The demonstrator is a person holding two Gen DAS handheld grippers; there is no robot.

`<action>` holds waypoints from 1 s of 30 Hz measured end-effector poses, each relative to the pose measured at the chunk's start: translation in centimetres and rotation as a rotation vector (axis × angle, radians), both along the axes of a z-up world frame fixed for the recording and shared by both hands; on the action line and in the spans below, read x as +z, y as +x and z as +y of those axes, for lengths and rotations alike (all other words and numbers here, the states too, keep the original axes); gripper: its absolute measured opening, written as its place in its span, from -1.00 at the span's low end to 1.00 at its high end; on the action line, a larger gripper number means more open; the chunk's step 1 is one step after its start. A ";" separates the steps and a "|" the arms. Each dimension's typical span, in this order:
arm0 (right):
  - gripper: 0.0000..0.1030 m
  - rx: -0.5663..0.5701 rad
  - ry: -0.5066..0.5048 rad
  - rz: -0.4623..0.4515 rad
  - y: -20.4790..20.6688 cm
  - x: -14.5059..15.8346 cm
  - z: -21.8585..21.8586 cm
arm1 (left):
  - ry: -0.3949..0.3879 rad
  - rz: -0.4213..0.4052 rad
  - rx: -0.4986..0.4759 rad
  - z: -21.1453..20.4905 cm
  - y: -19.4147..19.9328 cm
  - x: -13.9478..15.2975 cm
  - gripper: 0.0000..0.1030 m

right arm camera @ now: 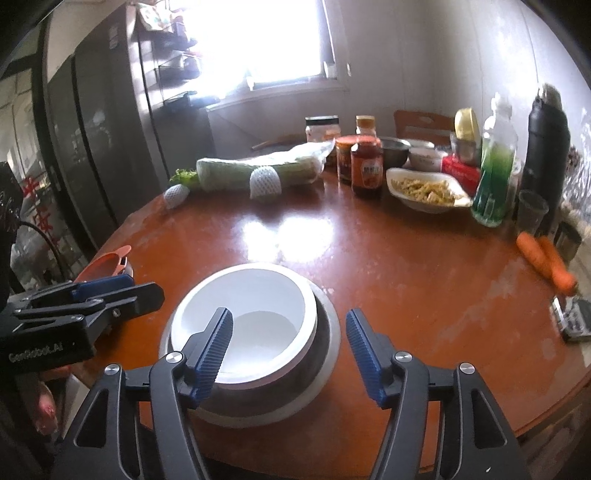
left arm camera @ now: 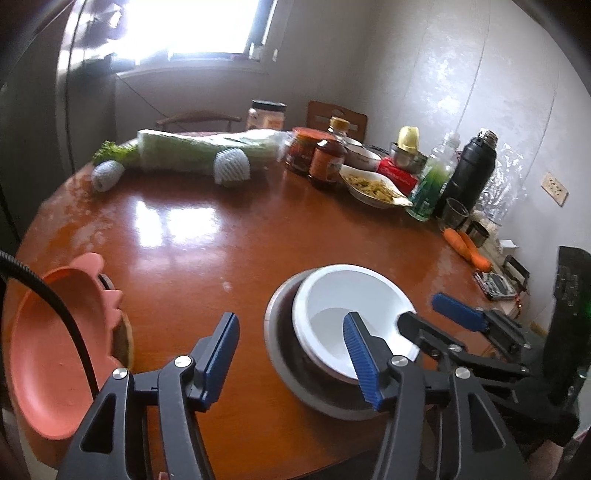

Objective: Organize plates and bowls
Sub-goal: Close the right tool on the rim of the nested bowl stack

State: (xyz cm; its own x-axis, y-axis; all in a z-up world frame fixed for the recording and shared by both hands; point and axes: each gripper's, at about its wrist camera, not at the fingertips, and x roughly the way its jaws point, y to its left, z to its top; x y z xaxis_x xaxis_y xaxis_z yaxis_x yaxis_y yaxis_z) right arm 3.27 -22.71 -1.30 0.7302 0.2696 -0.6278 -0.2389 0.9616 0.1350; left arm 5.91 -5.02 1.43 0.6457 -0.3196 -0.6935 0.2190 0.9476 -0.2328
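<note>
Two nested round bowls, a glossy white bowl (right arm camera: 243,325) inside a grey-rimmed bowl (right arm camera: 325,354), are shown on the polished wooden worktop (right arm camera: 406,277); ribbed blue left tongs (left arm camera: 291,354) and right tongs (right arm camera: 290,350) gape, gripping nothing.

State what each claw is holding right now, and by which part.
Nothing is held. The left claw is open over bare table beside the bowls. The right claw is open astride the white bowl, its pads off the rim.

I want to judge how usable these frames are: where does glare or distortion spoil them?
Left wrist view: the window is blown out white, with glare patches on the table; edges curve and darken. Right wrist view: the same overexposed window and tabletop glare; the white bowl stays readable.
</note>
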 end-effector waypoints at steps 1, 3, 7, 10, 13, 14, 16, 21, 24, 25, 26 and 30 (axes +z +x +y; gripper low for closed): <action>0.27 -0.001 0.007 0.009 0.3 -0.2 -0.1 | -0.003 0.005 -0.007 -0.2 0.2 -0.1 0.14; 0.27 -0.005 0.010 0.022 0.7 -0.6 -0.3 | 0.001 0.015 -0.014 -0.7 0.6 -0.5 0.14; 0.27 -0.014 0.018 0.053 1.4 -1.4 -0.7 | 0.010 0.043 -0.010 -1.1 1.8 -1.6 0.14; 0.27 -0.012 0.036 0.076 1.8 -2.0 -0.9 | 0.009 0.068 -0.013 -1.2 2.5 -2.4 0.14; 0.27 -0.013 0.052 0.098 2.2 -2.6 -1.0 | -0.003 0.085 -0.020 -1.3 3.1 -3.0 0.14; 0.28 -0.015 0.055 0.106 2.3 -2.8 -1.0 | -0.007 0.092 -0.021 -1.3 3.3 -3.2 0.14; 0.28 -0.010 0.067 0.118 2.5 -3.0 -1.1 | -0.011 0.107 -0.023 -1.2 3.5 -3.6 0.14; 0.28 -0.005 0.090 0.137 2.8 -3.3 -1.2 | -0.005 0.126 -0.029 -1.2 4.0 -4.3 0.14; 0.28 -0.001 0.100 0.148 3.1 -3.5 -1.1 | 0.004 0.118 -0.028 -1.2 4.0 -4.4 0.16; 0.28 -0.001 0.103 0.152 3.2 -3.5 -1.1 | 0.001 0.119 -0.027 -1.2 4.2 -4.4 0.17; 0.28 0.001 0.108 0.157 3.2 -3.6 -1.1 | -0.002 0.121 -0.029 -1.2 4.3 -4.5 0.17; 0.28 0.005 0.115 0.165 3.3 -3.7 -1.1 | -0.014 0.134 -0.032 -1.0 4.7 -4.8 0.17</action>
